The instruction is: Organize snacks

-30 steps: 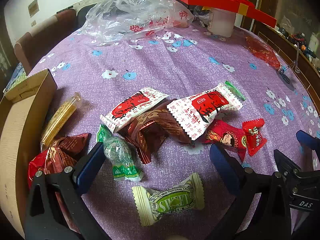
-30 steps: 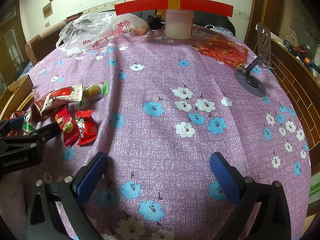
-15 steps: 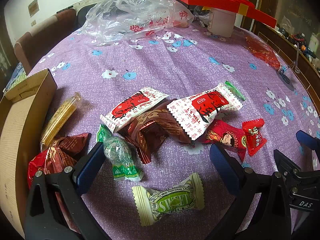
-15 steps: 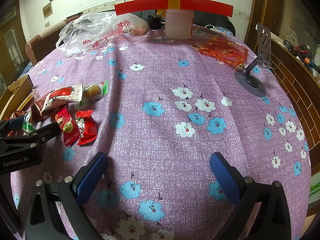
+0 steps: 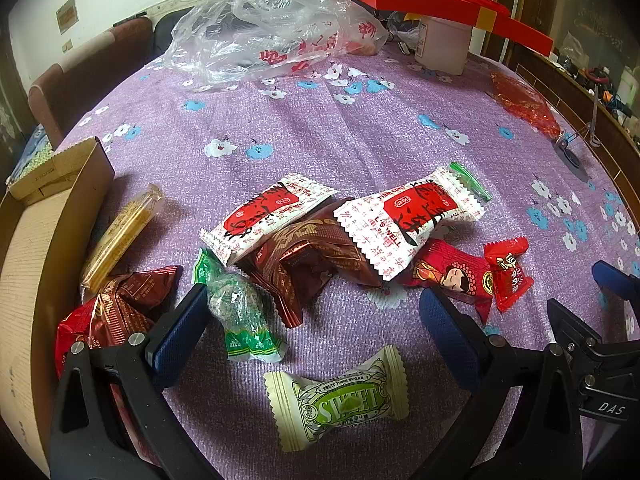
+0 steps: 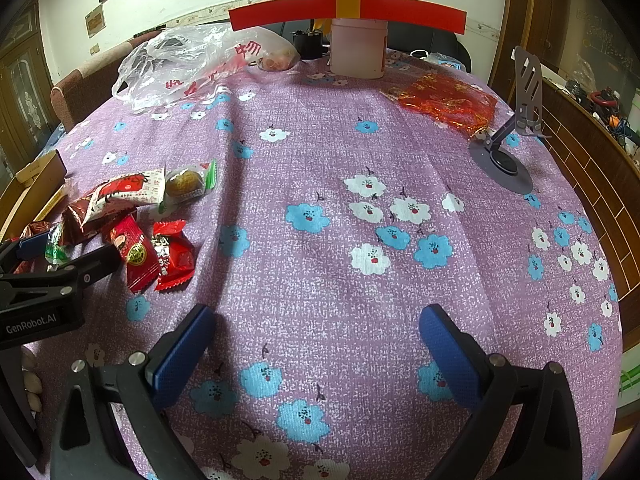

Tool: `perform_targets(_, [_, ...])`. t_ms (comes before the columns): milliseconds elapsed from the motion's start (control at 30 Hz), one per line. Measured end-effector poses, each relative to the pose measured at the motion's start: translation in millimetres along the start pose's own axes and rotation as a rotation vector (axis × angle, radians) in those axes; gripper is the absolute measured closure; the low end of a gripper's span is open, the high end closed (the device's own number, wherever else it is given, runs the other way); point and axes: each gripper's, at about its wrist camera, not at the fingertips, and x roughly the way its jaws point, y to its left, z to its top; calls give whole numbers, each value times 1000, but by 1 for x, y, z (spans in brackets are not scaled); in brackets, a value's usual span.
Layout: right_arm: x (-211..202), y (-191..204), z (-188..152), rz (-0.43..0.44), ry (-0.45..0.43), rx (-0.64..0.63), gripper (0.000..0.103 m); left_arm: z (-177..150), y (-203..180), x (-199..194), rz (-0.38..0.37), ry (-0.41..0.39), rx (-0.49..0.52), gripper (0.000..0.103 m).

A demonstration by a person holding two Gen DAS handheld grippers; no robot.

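Snacks (image 5: 344,236) lay heaped at the centre of the left wrist view on a purple cloth (image 5: 320,136). A green-and-cream sweet (image 5: 340,400) sat at lower centre, between the wide-apart fingers of the left gripper (image 5: 312,328), which held nothing. A cardboard box (image 5: 36,240) filled the left edge. In the right wrist view the pile showed at mid left, and the right gripper (image 6: 316,344) at the bottom had its fingers spread wide over bare cloth.

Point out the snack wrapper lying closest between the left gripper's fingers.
The cream twist-wrapped candy with the green label, alone between the open left gripper fingers; the others lie farther away.
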Motion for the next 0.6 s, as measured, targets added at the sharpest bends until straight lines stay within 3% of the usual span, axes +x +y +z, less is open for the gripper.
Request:
perform_targets(267, [0,0,0,0,0,0,0,-6,0,-5,-5,5,5,0])
perform_targets(400, [0,0,0,0,0,0,0,-14,3,-11,-58,10,79,0])
perform_targets(600, [0,0,0,0,0,0,0,-22,-1,-17,-73,43,110,0])
